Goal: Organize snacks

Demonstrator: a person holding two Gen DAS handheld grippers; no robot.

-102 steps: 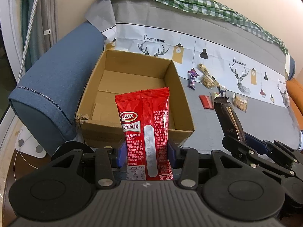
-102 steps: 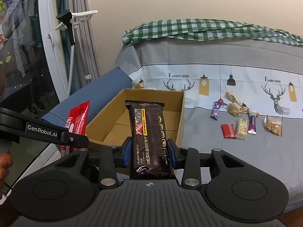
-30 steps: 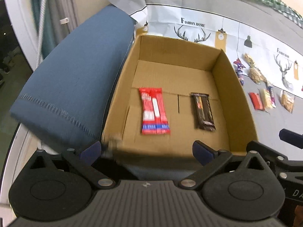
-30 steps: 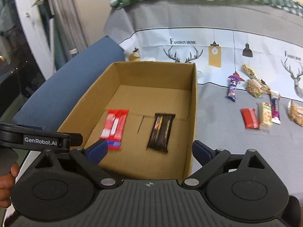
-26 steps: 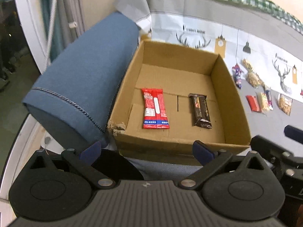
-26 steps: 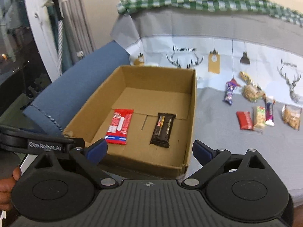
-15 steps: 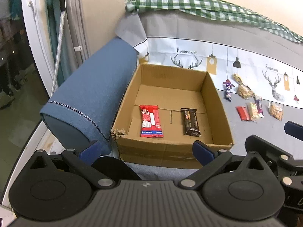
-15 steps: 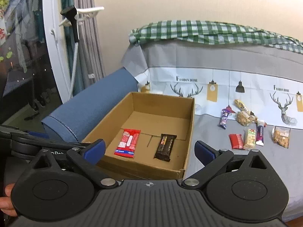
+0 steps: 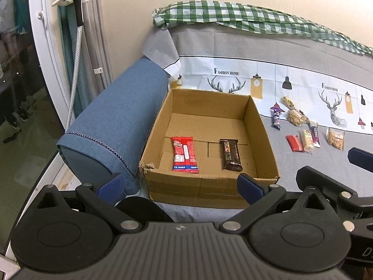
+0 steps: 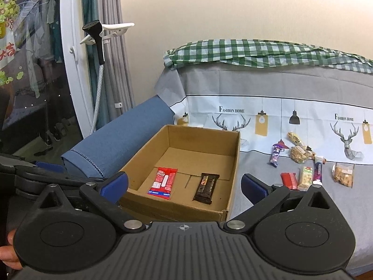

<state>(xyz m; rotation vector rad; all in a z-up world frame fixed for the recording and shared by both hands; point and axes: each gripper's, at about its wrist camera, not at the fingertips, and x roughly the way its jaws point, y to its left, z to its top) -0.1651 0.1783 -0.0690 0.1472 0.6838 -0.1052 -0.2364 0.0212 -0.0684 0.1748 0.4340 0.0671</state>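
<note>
On sofa seat, cardboard box [image 9: 265,137] holds two snacks lying flat side by side: red packet [image 9: 184,154], dark bar [image 9: 230,155]. Six snacks left outside on printed cover [image 10: 256,163], right of box: purple wrapper [image 10: 275,153], two nut bars, red sachet [image 10: 289,180], pale bar, purple stick, cracker bag [image 10: 343,174] — make that seven. Left gripper [image 9: 179,186] and right gripper [image 10: 184,184] both spread wide, empty, short of box. Judged about quarter done.

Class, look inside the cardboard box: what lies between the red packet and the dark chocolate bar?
Only bare cardboard floor with a short slit separates the red packet from the dark chocolate bar; both views show it.
</note>
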